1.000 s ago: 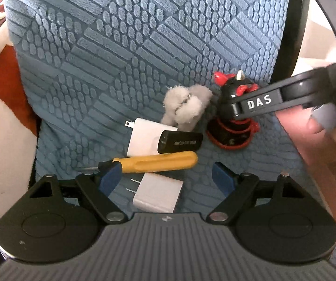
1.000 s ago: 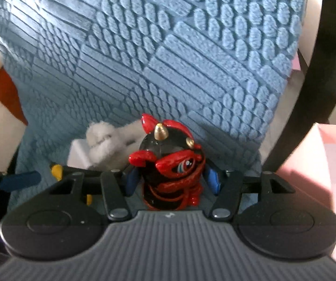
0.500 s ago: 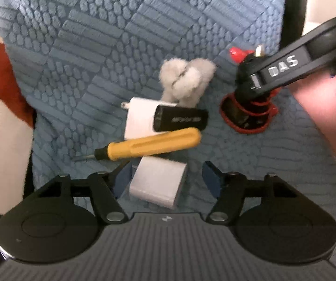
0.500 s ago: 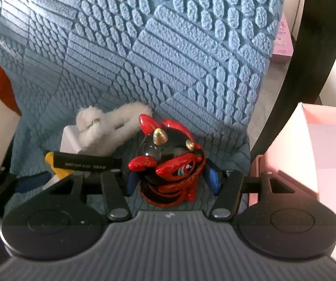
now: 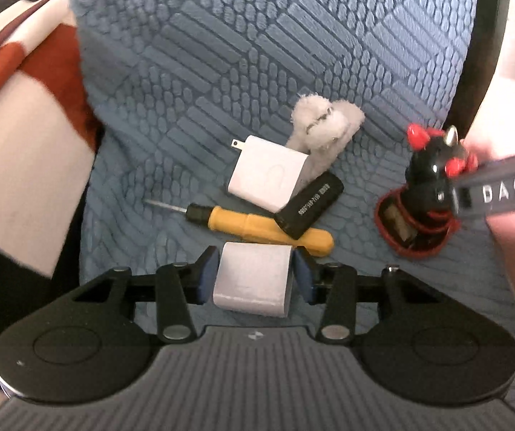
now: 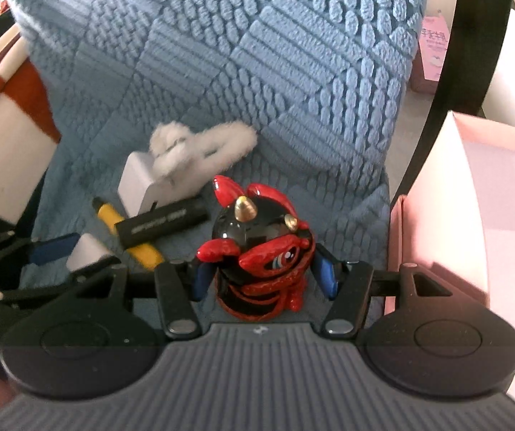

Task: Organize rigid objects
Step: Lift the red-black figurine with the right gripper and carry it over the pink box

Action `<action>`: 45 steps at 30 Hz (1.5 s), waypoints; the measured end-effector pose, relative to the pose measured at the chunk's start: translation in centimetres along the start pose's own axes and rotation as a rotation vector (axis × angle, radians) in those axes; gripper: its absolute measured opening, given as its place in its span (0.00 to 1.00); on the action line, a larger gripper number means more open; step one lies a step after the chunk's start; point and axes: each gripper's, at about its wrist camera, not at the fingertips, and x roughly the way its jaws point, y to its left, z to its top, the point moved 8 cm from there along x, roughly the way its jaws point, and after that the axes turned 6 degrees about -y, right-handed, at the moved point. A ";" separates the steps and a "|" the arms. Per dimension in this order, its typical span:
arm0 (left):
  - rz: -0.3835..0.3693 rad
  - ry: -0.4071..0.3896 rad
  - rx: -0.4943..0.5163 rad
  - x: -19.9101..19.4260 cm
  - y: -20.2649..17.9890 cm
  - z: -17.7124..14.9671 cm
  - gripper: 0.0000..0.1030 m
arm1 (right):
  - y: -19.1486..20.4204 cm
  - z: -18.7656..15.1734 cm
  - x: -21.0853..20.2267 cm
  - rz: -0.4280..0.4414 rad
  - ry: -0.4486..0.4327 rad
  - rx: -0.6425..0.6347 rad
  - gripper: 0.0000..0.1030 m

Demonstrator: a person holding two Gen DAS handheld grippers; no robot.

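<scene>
Left tongs (image 5: 255, 274) pinched a white charger (image 5: 254, 280) at the blue cushion's (image 5: 257, 72) near edge; right tongs (image 6: 263, 280) gripped a red-and-black figurine (image 6: 261, 251) beside a pink box (image 6: 473, 197). Screwdriver (image 5: 257, 224), second charger (image 5: 268, 176) and black stick (image 5: 309, 204) remained unsorted.

- "DAS" in white letters on the dark right gripper (image 5: 437, 194) body, seen from the left wrist view.
- black stick (image 5: 309, 205): white printed line of digits and letters along its side, too small to read.
- same black stick (image 6: 162, 223) in right wrist view: print blurred, unreadable.
- pink box (image 6: 433, 48), far right: dark characters, unreadable.
</scene>
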 end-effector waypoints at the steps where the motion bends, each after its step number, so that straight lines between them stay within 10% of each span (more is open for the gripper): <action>1: -0.001 -0.001 -0.007 -0.7 -0.1 -0.2 0.50 | 0.1 -0.3 -0.3 0.001 0.000 0.001 0.58; 27: -0.091 -0.014 -0.222 -13.3 0.8 -5.6 0.49 | 5.6 -9.2 -9.8 0.000 -0.011 -0.036 0.59; 45: -0.117 0.002 -0.273 -15.4 -0.5 -6.4 0.47 | 5.1 -11.8 -10.0 -0.029 0.018 0.006 0.61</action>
